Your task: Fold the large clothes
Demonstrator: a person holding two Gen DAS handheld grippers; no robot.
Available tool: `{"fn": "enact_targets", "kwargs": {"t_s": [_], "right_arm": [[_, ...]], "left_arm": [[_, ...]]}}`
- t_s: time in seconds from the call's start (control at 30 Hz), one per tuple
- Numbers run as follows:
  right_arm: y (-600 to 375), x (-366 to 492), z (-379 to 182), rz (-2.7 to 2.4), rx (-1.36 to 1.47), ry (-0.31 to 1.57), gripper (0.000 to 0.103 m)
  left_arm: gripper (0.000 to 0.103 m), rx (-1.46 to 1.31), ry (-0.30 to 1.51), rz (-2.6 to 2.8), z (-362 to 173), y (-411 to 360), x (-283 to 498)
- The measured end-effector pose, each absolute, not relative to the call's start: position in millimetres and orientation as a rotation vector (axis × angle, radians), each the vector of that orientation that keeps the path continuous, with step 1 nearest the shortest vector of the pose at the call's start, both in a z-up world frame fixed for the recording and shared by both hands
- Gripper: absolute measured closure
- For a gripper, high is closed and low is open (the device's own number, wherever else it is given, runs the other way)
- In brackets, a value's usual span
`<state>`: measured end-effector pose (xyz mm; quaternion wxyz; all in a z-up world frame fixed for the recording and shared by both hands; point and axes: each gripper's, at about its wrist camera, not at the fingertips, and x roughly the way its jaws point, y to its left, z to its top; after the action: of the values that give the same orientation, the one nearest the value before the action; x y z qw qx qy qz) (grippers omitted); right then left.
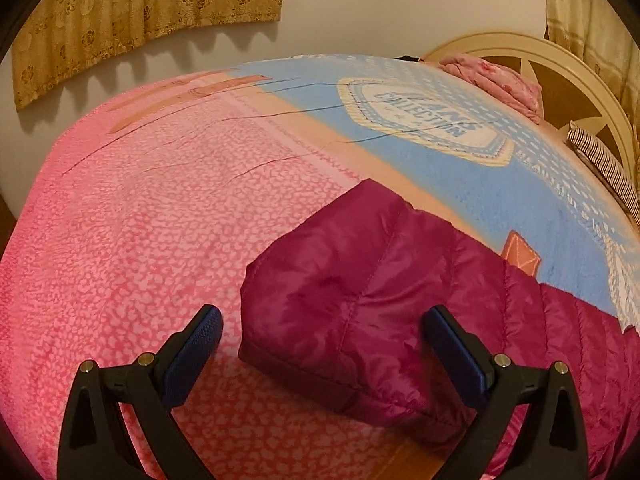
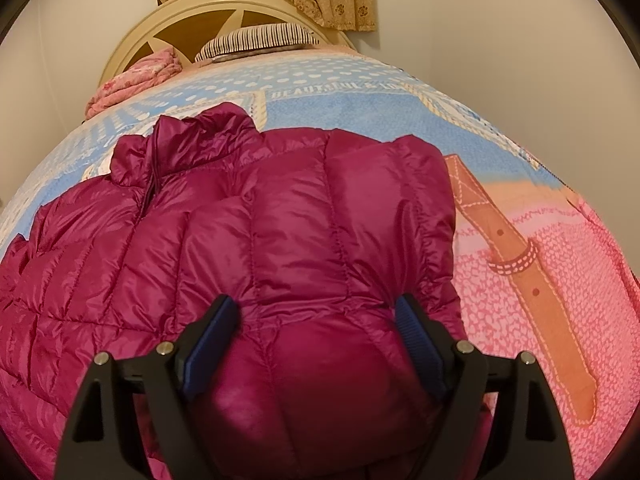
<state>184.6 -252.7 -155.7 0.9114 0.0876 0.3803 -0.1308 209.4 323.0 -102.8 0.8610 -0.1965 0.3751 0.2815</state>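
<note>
Lying on a big bed is a puffy dark pink jacket (image 2: 288, 216). The bed is covered with a soft blanket (image 1: 140, 208). The blanket is pink and bumpy in one part and blue in another part, with an orange stripe between them. A picture of an orange belt (image 2: 520, 256) is on the blanket, just to the right of the right gripper.

The right gripper (image 2: 316, 312) has its two fingers spread wide. A fat bunch of the jacket sits between them, and it touches both blue pads (image 2: 412, 320). The rest of the jacket spreads out ahead of this gripper and off to its left, with the collar (image 2: 188, 140) at the far end.

The left gripper (image 1: 322, 320) is spread wide too. It pinches nothing. One end of the jacket (image 1: 344, 280) lies on the blanket just ahead of it, between the two fingers, and I cannot tell if it touches them.

Far ahead of both grippers is a round cream headboard (image 2: 192, 12). A stripy pillow (image 2: 256, 40) and a bundle of pink cloth (image 2: 136, 76) lie by it. Behind the bed is a plain pale wall (image 1: 360, 12). Gold curtains with little flowers (image 1: 120, 12) hang on it.
</note>
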Motion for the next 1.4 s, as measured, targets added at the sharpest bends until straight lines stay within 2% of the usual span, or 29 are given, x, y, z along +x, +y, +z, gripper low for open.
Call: {"fn": "enact_targets", "kwargs": {"t_s": [0.07,0.17,0.23,0.33,0.4,0.5,0.57,0.73,1.0,1.2,1.4], "right_arm": [[-253,185,-156,-0.271,0.178,0.785,0.018],[-253,185,-156,-0.272,0.175,0.786,0.018],[-253,185,-156,-0.273,0.174,0.787,0.018],[-252,185,-155,-0.274,0.174,0.787,0.018],[-252,185,-155,-0.274,0.174,0.787,0.018],[-252,185,-155,-0.273,0.175,0.785,0.018],[-252,185,-155,-0.272,0.177,0.784,0.018],[-252,184,-155,-0.266,0.182,0.779,0.018],[-254,182,-155,-0.261,0.19,0.774,0.018],[-253,181,-154,-0.262,0.191,0.773,0.018],[-253,181,-154,-0.26,0.195,0.771,0.018]], "left_arm": [[0.002,-0.406,0.786,0.588,-103,323,213],[0.029,-0.381,0.79,0.583,-105,321,217],[0.034,-0.368,0.789,0.581,-104,319,218],[0.048,-0.368,0.78,0.575,-104,319,217],[0.067,-0.372,0.771,0.557,-103,318,217],[0.079,-0.331,0.759,0.537,-98,312,213],[0.082,-0.276,0.735,0.531,-89,302,212],[0.083,-0.176,0.626,0.489,-50,270,199],[0.083,-0.06,0.471,0.223,23,168,176],[0.083,0.013,0.458,0.002,28,78,164],[0.083,0.074,0.509,-0.219,4,-19,158]]}}
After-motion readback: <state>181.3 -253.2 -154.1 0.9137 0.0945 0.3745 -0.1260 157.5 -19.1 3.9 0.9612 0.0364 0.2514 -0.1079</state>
